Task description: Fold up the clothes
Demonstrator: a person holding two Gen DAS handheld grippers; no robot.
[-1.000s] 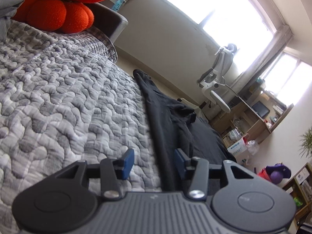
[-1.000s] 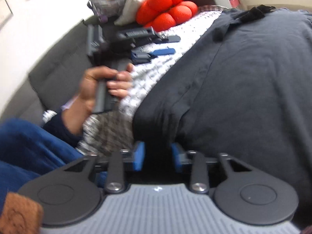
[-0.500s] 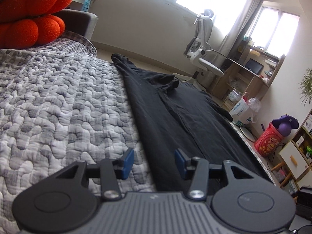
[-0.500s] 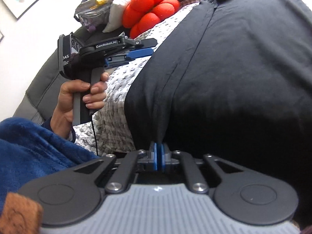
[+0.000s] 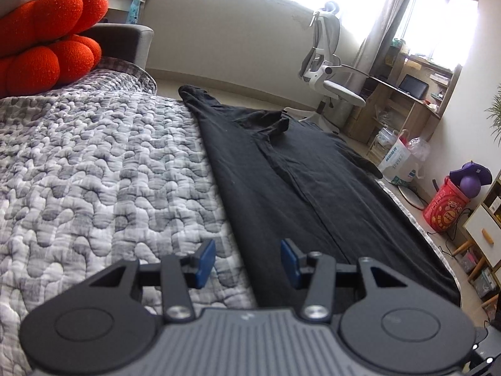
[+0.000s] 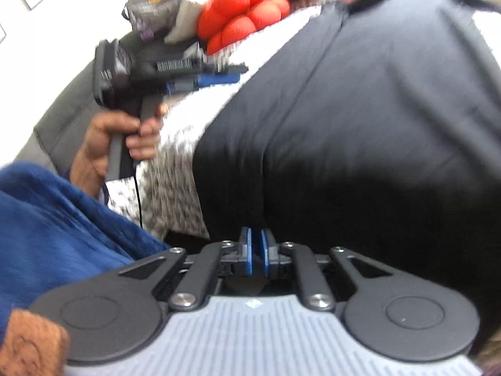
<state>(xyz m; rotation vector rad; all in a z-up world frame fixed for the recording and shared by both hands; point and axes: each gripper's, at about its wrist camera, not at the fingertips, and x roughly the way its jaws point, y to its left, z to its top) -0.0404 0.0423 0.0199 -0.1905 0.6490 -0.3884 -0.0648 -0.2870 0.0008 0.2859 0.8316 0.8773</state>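
With our right gripper (image 6: 256, 250) we are pinching the near hem of the black shirt (image 6: 375, 109), pads nearly together on it. Our left gripper (image 5: 247, 263) is hovering wide apart over the shirt's left edge, gripping nothing. Spread flat on the quilted blanket (image 5: 94, 163), the shirt looks light and limp; hem corners seem best for holding.

Both wrist views skim low along the black garment (image 5: 300, 188) from opposite ends.
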